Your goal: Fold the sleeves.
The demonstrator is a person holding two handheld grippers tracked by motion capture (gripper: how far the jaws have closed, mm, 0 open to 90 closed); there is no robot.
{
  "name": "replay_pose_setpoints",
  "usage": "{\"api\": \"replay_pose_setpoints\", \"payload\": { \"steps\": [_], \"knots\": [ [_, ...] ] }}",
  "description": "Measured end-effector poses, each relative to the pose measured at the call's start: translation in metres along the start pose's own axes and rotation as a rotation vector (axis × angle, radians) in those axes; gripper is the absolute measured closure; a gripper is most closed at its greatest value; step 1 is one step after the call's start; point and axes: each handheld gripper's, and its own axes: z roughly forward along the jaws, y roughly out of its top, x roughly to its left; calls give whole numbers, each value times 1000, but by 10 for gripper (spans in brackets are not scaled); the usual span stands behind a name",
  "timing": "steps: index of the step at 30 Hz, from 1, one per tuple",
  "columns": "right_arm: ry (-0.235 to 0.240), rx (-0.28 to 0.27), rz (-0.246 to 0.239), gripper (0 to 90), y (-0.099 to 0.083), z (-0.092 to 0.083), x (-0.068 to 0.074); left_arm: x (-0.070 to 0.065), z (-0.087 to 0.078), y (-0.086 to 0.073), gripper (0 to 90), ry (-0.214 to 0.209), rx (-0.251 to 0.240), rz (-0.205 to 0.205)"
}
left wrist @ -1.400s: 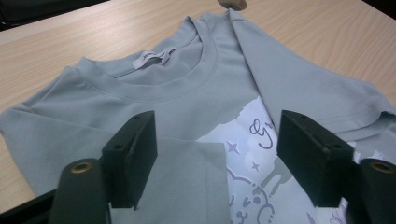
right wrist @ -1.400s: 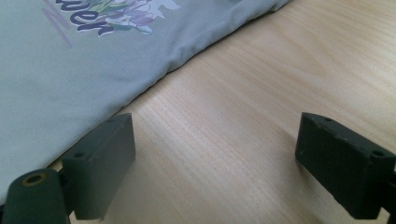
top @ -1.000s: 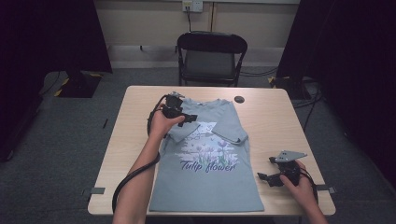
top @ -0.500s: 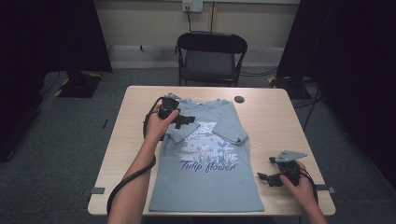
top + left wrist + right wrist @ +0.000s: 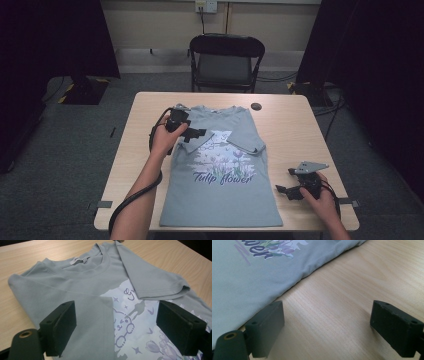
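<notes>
We look down on a pale wooden desk (image 5: 290, 130) with a grey T-shirt (image 5: 220, 200) spread flat along its middle, collar at twelve o'clock and hem at six. The chest carries a purple flower print and the words "Tulip flower". Both short sleeves are folded inward over the chest.

Our left hand-held gripper (image 5: 192, 135) hovers above the shirt's upper left, at about ten o'clock of the print. In the left gripper view its two black jaws stand wide apart with nothing between them, and the folded left sleeve (image 5: 82, 315) lies just below them. The right sleeve (image 5: 152, 280) lies folded at two o'clock in that view.

Our right hand-held gripper (image 5: 287, 190) sits at about four o'clock on the desk, just beside the shirt's right edge, a grey plate on top. In the right gripper view its jaws are also spread wide and empty above bare wood.

A small dark round object (image 5: 256, 106) rests near the desk's far edge at one o'clock. A black folding chair (image 5: 225, 55) stands beyond the desk at twelve.
</notes>
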Motion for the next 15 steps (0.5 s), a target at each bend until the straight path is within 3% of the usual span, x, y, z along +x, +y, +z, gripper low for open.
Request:
{"api": "replay_pose_setpoints", "payload": {
  "steps": [12, 15],
  "knots": [
    [0, 0, 0, 112, 0, 0, 0, 3, -1, -16, 161, 4, -1, -3],
    [0, 0, 0, 112, 0, 0, 0, 3, -2, -20, 161, 14, 7, 19]
  ]
}}
